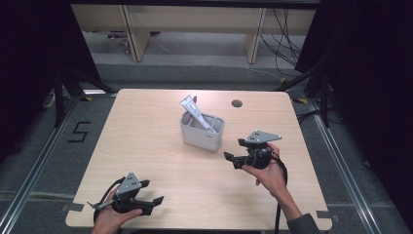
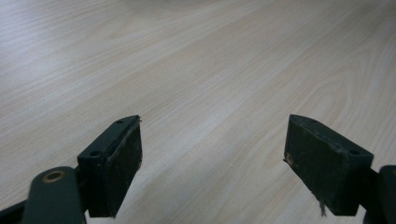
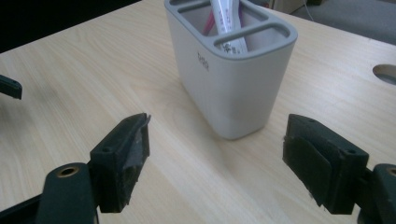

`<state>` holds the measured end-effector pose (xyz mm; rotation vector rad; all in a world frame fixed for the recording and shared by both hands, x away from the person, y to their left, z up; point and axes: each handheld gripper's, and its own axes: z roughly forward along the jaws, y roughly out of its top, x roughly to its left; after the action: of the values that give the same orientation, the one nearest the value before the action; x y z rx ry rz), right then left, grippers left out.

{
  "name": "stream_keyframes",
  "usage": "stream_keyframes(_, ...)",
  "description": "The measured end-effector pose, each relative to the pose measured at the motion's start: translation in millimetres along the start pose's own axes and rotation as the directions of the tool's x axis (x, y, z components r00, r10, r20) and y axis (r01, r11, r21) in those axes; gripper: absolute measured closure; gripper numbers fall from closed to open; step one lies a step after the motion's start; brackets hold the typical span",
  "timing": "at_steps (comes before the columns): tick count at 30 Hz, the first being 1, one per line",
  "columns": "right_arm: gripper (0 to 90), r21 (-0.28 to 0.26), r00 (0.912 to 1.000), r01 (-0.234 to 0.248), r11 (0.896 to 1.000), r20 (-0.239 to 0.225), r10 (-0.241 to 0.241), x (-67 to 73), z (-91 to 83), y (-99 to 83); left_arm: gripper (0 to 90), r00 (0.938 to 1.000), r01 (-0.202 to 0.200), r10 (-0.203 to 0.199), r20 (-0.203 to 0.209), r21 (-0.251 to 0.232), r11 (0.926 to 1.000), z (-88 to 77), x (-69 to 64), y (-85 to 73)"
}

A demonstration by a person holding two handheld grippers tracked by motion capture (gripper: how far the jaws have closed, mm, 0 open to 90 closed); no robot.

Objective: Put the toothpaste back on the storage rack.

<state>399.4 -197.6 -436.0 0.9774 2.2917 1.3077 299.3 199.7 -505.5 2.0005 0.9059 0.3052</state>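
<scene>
Nearest the high camera, the person's forearms are coming in over the near edge of the wooden table (image 1: pixel 160 146), which is taking up most of the scene and carrying everything else.

Next in size, a grey holder (image 1: pixel 202 130) with open compartments is standing upright around the middle of the table, a little toward the far side. In the right gripper view it is sitting just ahead of the jaws, apart from them.

At the near left corner the left gripper (image 1: pixel 150 204) is hovering in the person's left hand (image 1: pixel 109 220), well apart from the holder; its jaws are standing wide and released over bare wood, with nothing between them.

On the other side the right gripper (image 1: pixel 233 153), in the right hand (image 1: pixel 271 176), is sitting just beside the holder, jaws spread and gripping nothing.

Smallest, a white tube (image 1: pixel 196 113) is leaning tilted inside the holder, its top sticking out above the rim toward the far left.
</scene>
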Motion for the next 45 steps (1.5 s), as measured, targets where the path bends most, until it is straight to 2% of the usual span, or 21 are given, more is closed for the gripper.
stream_keyframes(2, 22.7, 0.018, 0.9993, -0.036, 0.999, -0.007, 0.036, 1.5, -2.5, -2.7, 18.9, 1.0, 0.0, 0.0, 0.007, 0.007, 1.0, 0.2, 0.0, -0.2)
stream_keyframes(6, 22.2, 0.017, 0.9999, -0.016, 1.0, 0.006, 0.015, -0.6, -4.1, -7.6, 18.9, 1.0, 0.0, 0.0, 0.0, 0.011, 0.9999, -1.8, 0.4, -1.4)
stream_keyframes(7, 22.2, 0.016, 0.9992, -0.039, 0.999, 0.002, 0.039, 1.4, -3.7, -9.3, 18.9, 0.9999, 0.01, -0.01, 0.0, 0.001, 0.9999, -1.4, -0.3, -1.6)
stream_keyframes(10, 22.1, 0.035, 0.9994, -0.035, 0.999, 0.0, 0.035, 1.2, -3.3, -13.0, 18.9, 1.0, 0.008, -0.008, -0.002, -0.01, 0.9999, -3.1, -0.6, -2.3)
stream_keyframes(11, 22.2, 0.037, 0.9989, -0.047, 0.998, 0.002, 0.047, 1.9, -3.0, -14.9, 18.9, 1.0, -0.001, 0.001, -0.002, 0.007, 1.0, -4.2, 0.3, -1.9)
stream_keyframes(12, 22.2, 0.03, 0.9997, -0.017, 0.999, -0.015, 0.017, -0.4, -1.7, -15.9, 18.9, 1.0, 0.002, -0.002, -0.003, -0.003, 1.0, -3.6, 0.2, -2.6)
stream_keyframes(13, 22.1, 0.044, 0.9992, -0.039, 0.998, 0.002, 0.039, 1.1, -3.2, -17.2, 18.9, 1.0, 0.002, -0.002, -0.001, 0.005, 1.0, -4.1, 0.4, -2.5)
stream_keyframes(17, 22.2, 0.032, 0.9999, -0.014, 0.999, -0.004, 0.015, 0.6, -2.5, -21.9, 18.9, 1.0, 0.0, 0.0, -0.003, 0.004, 1.0, -4.4, 0.7, -3.0)
stream_keyframes(18, 22.1, 0.046, 0.9988, -0.049, 0.998, -0.006, 0.049, 3.1, -3.6, -23.3, 18.9, 1.0, 0.0, 0.0, -0.006, 0.0, 1.0, -4.2, 0.6, -3.1)
stream_keyframes(20, 22.0, 0.048, 0.9998, -0.02, 0.999, 0.0, 0.02, 1.7, -3.8, -24.6, 18.9, 1.0, 0.0, 0.0, -0.006, -0.002, 1.0, -4.2, 0.6, -3.2)
stream_keyframes(27, 21.7, 0.059, 0.9993, -0.038, 0.998, -0.005, 0.038, 6.4, -6.4, -32.3, 18.9, 1.0, 0.0, 0.0, -0.004, 0.002, 1.0, -4.6, 1.0, -3.4)
stream_keyframes(28, 21.2, 0.051, 0.9998, -0.018, 0.999, -0.001, 0.019, 5.6, -5.9, -33.4, 18.9, 1.0, 0.003, -0.003, -0.002, -0.002, 1.0, -4.2, 1.0, -3.7)
stream_keyframes(31, 18.8, 0.079, 0.998, -0.063, 0.995, 0.007, 0.063, 10.2, -8.1, -37.4, 18.9, 1.0, 0.004, -0.004, -0.006, -0.003, 1.0, -4.4, 1.2, -3.8)
stream_keyframes(32, 18.4, 0.064, 0.9995, -0.031, 0.997, 0.009, 0.03, 7.9, -8.4, -38.5, 18.8, 0.9999, -0.009, 0.009, -0.012, 0.009, 0.9999, -5.0, 2.3, -3.7)
stream_keyframes(33, 17.9, 0.063, 0.9993, -0.036, 0.997, 0.002, 0.036, 7.9, -9.0, -39.7, 18.8, 0.9999, -0.011, 0.011, -0.012, 0.011, 0.9999, -5.2, 2.5, -3.7)
stream_keyframes(34, 17.5, 0.062, 0.9972, -0.075, 0.995, -0.004, 0.075, 11.1, -9.3, -41.6, 18.8, 0.9999, -0.007, 0.008, -0.012, 0.011, 0.9999, -5.2, 2.3, -3.6)
stream_keyframes(35, 17.5, 0.053, 0.9995, -0.03, 0.998, 0.004, 0.03, 8.7, -10.0, -42.5, 18.5, 0.9999, -0.005, 0.005, -0.012, 0.014, 0.9999, -5.2, 2.2, -3.4)
stream_keyframes(36, 17.5, 0.067, 0.9972, -0.073, 0.995, -0.01, 0.074, 12.0, -11.4, -44.2, 18.0, 1.0, 0.0, 0.0, -0.009, 0.006, 1.0, -4.8, 1.7, -3.5)
stream_keyframes(39, 16.3, 0.052, 0.9995, -0.031, 0.998, -0.006, 0.031, 11.5, -12.9, -48.4, 17.7, 1.0, 0.007, -0.007, 0.003, -0.006, 1.0, -4.0, 0.7, -3.7)
stream_keyframes(42, 16.2, 0.061, 0.9975, -0.068, 0.996, -0.011, 0.069, 15.6, -15.0, -52.6, 17.4, 1.0, 0.008, -0.008, 0.001, 0.003, 1.0, -4.1, 0.1, -3.6)
stream_keyframes(45, 16.1, 0.052, 0.9982, -0.059, 0.997, -0.009, 0.06, 15.2, -15.9, -57.1, 17.1, 0.9999, 0.01, -0.01, 0.002, -0.003, 0.9999, -3.9, 0.2, -3.6)
